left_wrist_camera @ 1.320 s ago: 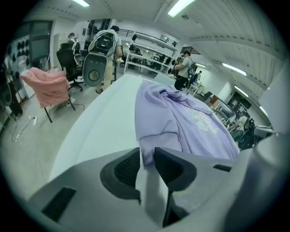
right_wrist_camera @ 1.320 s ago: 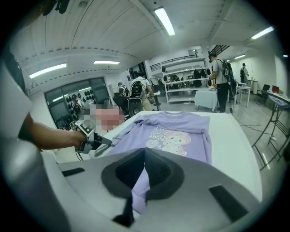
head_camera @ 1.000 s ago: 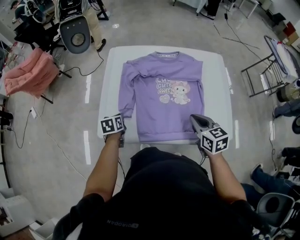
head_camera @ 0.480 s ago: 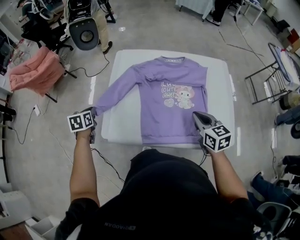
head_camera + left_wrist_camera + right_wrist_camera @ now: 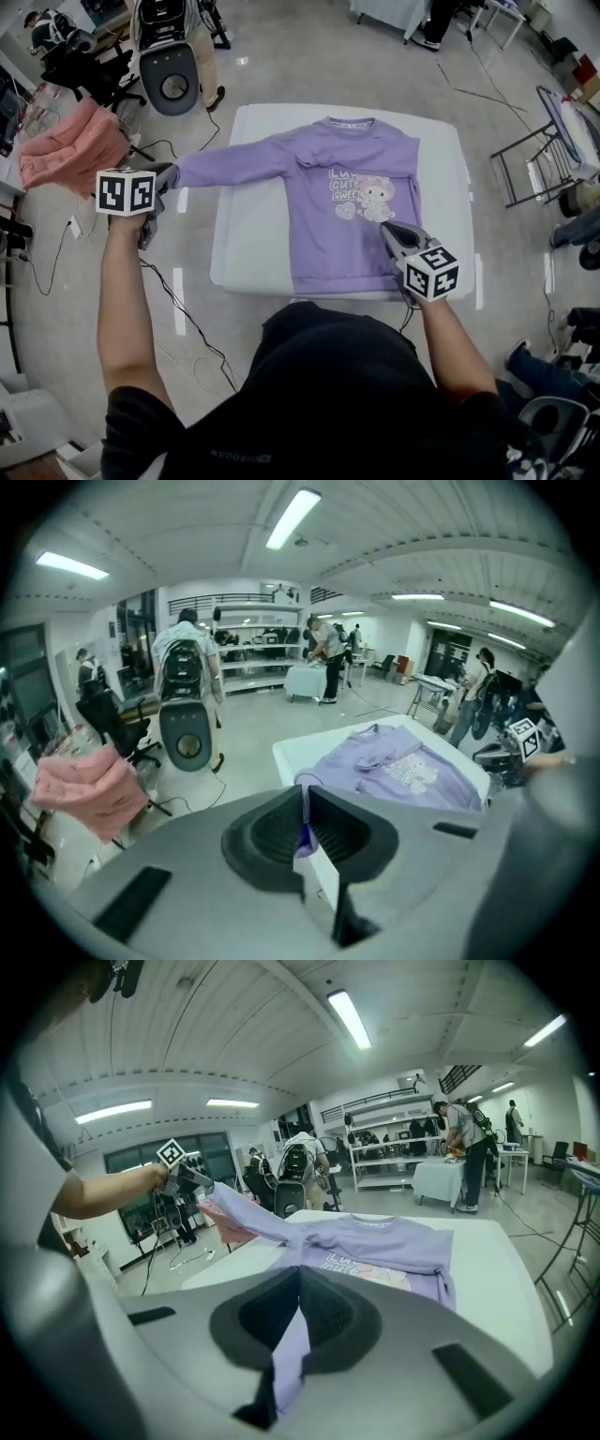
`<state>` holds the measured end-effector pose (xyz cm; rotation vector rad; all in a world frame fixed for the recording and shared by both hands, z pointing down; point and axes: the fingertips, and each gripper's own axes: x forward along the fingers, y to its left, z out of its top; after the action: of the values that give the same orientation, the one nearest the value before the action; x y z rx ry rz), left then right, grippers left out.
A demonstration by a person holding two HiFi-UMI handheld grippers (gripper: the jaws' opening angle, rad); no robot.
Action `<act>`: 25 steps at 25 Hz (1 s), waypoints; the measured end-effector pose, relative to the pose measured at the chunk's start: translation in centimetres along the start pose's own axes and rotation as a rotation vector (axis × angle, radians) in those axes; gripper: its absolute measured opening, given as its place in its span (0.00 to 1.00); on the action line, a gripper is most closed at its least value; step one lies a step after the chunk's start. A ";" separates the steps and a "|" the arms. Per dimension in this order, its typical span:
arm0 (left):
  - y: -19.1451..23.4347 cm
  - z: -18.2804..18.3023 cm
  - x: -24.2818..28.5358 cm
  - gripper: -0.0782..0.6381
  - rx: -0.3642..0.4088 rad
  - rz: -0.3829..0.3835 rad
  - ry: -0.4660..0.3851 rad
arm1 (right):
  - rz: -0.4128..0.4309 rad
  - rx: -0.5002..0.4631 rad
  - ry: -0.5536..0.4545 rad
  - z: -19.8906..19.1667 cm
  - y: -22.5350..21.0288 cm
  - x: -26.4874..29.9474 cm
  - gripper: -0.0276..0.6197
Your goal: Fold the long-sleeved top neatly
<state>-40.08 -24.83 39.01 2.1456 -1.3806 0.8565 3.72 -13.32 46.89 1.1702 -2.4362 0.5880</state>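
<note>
Centre of the head view, front up on a white rectangular padded table [image 5: 248, 253], lies the lilac knit long-sleeved top [image 5: 347, 202] with a cartoon print on its chest. Its collar points to the top of the frame and its hem [image 5: 337, 278] runs along the table's near edge. One sleeve [image 5: 234, 164] is drawn out straight toward the upper left, leaving the table and hanging in the air past its edge.

At the end of that sleeve, the left gripper [image 5: 164, 176] is clamped on the cuff; its own view shows a sliver of lilac cloth pinched between nearly closed jaws. At the lower right of the garment, the right gripper [image 5: 386, 232] is closed on the cloth near the hem corner, and a strip of fabric runs down between its jaws.

Such a top is likely light, soft and limp, with no stiffness: it sags wherever it is unsupported and creases easily. Cuffs, hem corners and shoulder seams look the best holds, being thicker ribbed or stitched edges that a narrow pinch can keep. Gentle tension between two holds should keep a fold line straight.

Beyond the table, a pink cloth [image 5: 66, 145] is draped at the far upper left.
</note>
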 end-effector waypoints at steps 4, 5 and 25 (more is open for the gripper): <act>-3.8 5.7 -0.8 0.14 0.157 -0.068 -0.028 | -0.031 0.029 -0.012 0.0 -0.2 0.3 0.05; -4.7 7.0 -0.8 0.14 0.185 -0.083 -0.037 | -0.039 0.036 -0.018 0.1 -0.2 0.4 0.05; -29.7 18.7 9.8 0.14 0.550 -0.386 -0.011 | -0.130 0.058 -0.066 -0.9 -3.8 -5.4 0.05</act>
<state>-5.07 -31.50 31.64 2.6996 -0.7353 1.1553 10.02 -11.53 45.72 1.3808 -2.3887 0.5929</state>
